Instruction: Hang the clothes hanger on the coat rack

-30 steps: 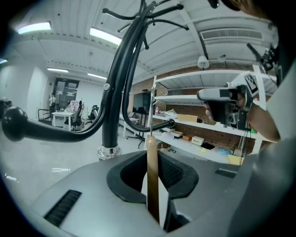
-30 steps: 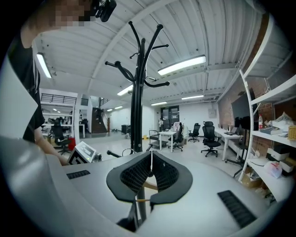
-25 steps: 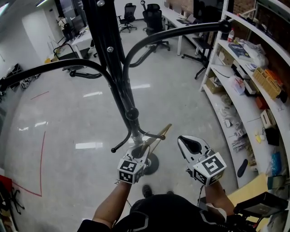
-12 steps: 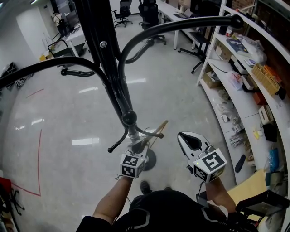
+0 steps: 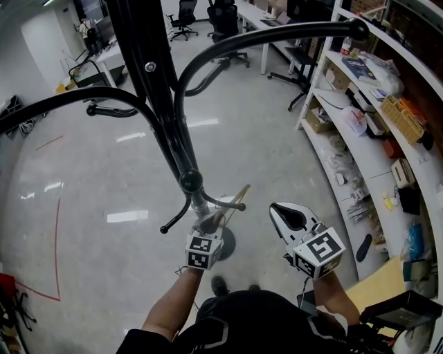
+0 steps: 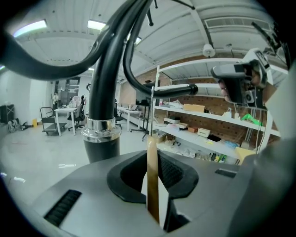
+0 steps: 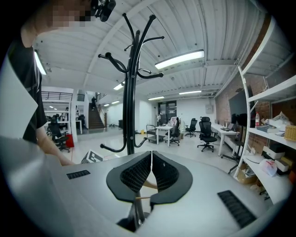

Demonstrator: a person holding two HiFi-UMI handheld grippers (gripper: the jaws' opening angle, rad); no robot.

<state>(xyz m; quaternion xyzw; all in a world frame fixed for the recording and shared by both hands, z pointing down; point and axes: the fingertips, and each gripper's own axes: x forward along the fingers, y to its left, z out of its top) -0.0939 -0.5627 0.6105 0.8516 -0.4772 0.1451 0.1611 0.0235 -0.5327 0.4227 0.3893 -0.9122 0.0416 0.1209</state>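
The black coat rack (image 5: pixel 156 90) rises in front of me, its long curved arms (image 5: pixel 277 34) spreading overhead and its short lower hooks (image 5: pixel 174 220) hanging near my hands. My left gripper (image 5: pixel 214 225) is shut on a wooden clothes hanger (image 5: pixel 235 202), which points up and away right beside the pole. In the left gripper view the hanger (image 6: pixel 152 180) stands edge-on between the jaws, its wire hook (image 6: pixel 152 109) next to the pole (image 6: pixel 102 106). My right gripper (image 5: pixel 282 214) is off to the right, shut and holding nothing, with the rack (image 7: pixel 132 92) ahead of it.
White shelving (image 5: pixel 374 131) with boxes, baskets and papers curves along the right side, close to my right arm. The rack's round base (image 5: pixel 232 243) sits on the shiny floor near my feet. Desks and office chairs (image 5: pixel 225 17) stand far behind. Red tape (image 5: pixel 55 242) marks the floor at left.
My left gripper with the hanger has edged slightly up and closer to the rack's pole. The right gripper has barely moved and stays shut.
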